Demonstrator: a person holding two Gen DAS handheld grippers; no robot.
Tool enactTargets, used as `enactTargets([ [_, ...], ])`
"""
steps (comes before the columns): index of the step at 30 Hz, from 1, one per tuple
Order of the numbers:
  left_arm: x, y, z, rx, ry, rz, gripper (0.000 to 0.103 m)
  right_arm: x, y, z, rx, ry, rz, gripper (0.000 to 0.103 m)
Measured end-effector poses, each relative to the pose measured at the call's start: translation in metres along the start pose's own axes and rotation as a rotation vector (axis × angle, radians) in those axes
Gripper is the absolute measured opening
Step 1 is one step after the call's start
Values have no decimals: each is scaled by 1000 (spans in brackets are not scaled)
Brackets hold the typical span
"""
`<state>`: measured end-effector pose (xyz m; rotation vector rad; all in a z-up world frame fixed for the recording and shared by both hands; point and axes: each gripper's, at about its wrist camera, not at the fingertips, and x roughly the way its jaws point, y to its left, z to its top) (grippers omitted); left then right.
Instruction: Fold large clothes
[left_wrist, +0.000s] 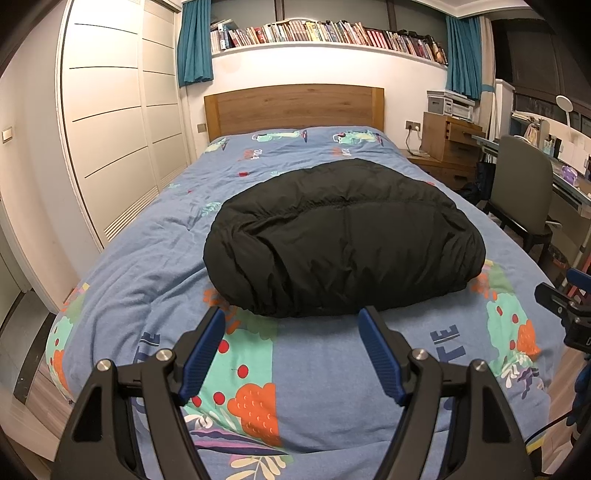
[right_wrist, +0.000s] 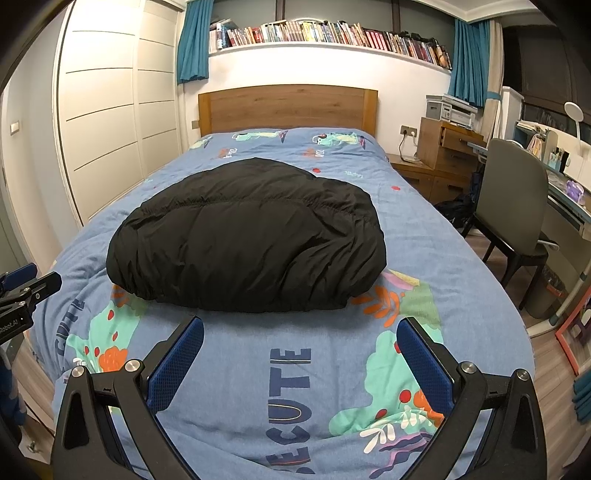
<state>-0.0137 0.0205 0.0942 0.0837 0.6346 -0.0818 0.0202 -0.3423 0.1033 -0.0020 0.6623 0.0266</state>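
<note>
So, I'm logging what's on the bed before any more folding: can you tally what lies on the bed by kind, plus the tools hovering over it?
Puffy black quilted jacket, lying bundled: 1
Blue patterned cartoon-print duvet under it: 1
Open two-finger tools with blue pads, left tool and right tool, neither touching the jacket: 2
Total: 4
</note>
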Motion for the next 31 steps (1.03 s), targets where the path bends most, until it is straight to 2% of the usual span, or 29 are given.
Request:
enactTargets([
  [6,0,-1,-1,-5,-1,-6,73,1,1,-1,-2,3,0,102],
  [11,0,3,-1,-45,1,-51,73,1,1,-1,-2,3,0,102],
  [31,-6,-2,-4,-18,-26,-11,73,2,1,-1,-4,4,0,102],
])
